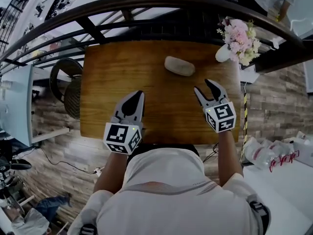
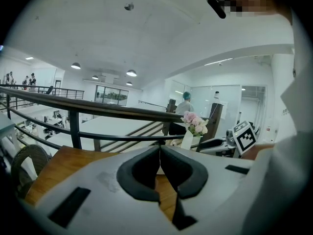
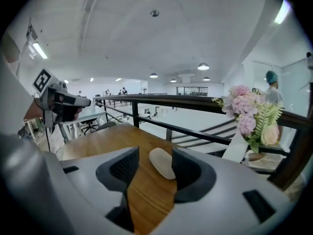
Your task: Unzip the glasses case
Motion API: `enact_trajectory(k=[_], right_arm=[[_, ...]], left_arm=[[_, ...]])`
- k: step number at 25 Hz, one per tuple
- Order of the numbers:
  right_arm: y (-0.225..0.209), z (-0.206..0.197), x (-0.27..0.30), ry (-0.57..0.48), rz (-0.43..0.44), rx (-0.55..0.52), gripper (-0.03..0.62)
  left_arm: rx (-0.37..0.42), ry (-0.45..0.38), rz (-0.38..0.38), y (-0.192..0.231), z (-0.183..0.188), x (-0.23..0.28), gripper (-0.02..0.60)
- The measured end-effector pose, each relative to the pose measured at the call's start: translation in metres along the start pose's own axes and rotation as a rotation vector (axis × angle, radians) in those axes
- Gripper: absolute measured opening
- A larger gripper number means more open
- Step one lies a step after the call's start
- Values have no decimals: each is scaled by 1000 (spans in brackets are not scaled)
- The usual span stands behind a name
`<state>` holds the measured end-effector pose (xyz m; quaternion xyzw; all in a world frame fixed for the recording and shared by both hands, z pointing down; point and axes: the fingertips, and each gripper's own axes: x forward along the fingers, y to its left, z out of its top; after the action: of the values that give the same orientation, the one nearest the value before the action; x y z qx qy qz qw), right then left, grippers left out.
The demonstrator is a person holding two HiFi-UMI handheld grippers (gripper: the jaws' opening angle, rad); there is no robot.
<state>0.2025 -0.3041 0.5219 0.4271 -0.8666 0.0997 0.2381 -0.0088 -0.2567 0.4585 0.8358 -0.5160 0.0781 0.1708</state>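
The beige oval glasses case [image 1: 179, 66] lies flat on the brown wooden table [image 1: 122, 72], its long axis crosswise and its right end slightly nearer the person. Its zip cannot be made out. The case sits ahead of the right gripper [image 1: 204, 86], whose jaws stand apart and empty. It is well apart from the left gripper [image 1: 139, 94], whose jaws are pressed together.

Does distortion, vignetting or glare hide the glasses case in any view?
Head view: fisheye bends the railing, but the glasses case is sharp, evenly lit. Right gripper view: dark corners, case clear beyond the open right tongs. Left gripper view: dark corners, shut left tongs fill the foreground.
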Motion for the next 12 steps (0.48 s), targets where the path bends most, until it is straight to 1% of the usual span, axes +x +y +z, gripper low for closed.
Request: enact_trajectory(k=[5, 8, 12], right_arm=[[-11, -30, 50, 110, 52, -106, 324], [-20, -53, 85, 175, 100, -140, 358], [-37, -84, 132, 270, 128, -196, 402]], left_arm=[[-22, 35, 24, 6, -12, 4, 17], [-29, 54, 40, 9, -21, 6, 17], [-39, 88, 60, 13, -35, 4, 17]])
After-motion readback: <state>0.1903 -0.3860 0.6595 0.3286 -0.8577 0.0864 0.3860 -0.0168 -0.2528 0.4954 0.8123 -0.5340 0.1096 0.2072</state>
